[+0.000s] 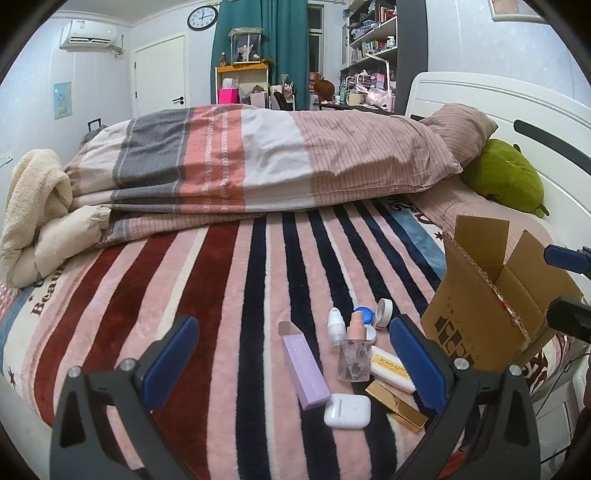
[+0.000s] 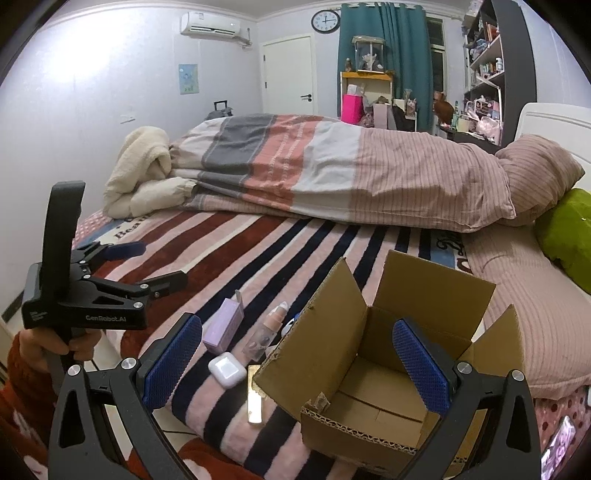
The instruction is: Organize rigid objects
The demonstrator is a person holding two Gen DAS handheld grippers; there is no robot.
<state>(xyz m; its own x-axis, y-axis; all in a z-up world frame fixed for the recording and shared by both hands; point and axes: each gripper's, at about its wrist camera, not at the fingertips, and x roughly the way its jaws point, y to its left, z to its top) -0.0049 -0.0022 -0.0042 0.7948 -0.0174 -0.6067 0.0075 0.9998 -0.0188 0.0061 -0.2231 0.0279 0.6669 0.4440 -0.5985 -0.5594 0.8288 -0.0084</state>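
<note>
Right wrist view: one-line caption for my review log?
Open right gripper hovers over an empty cardboard box on a striped blanket, toiletries beside it.

You are working in a lived-in home bedroom: a bed is lying under a striped blanket, a folded duvet and pillow are resting on it, and teal curtains, a wall clock, an air conditioner and cluttered shelves are lining the walls.

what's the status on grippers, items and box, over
Left gripper and right gripper open, empty. Small items on blanket beside open cardboard box. Box empty, nothing blocking.
</note>
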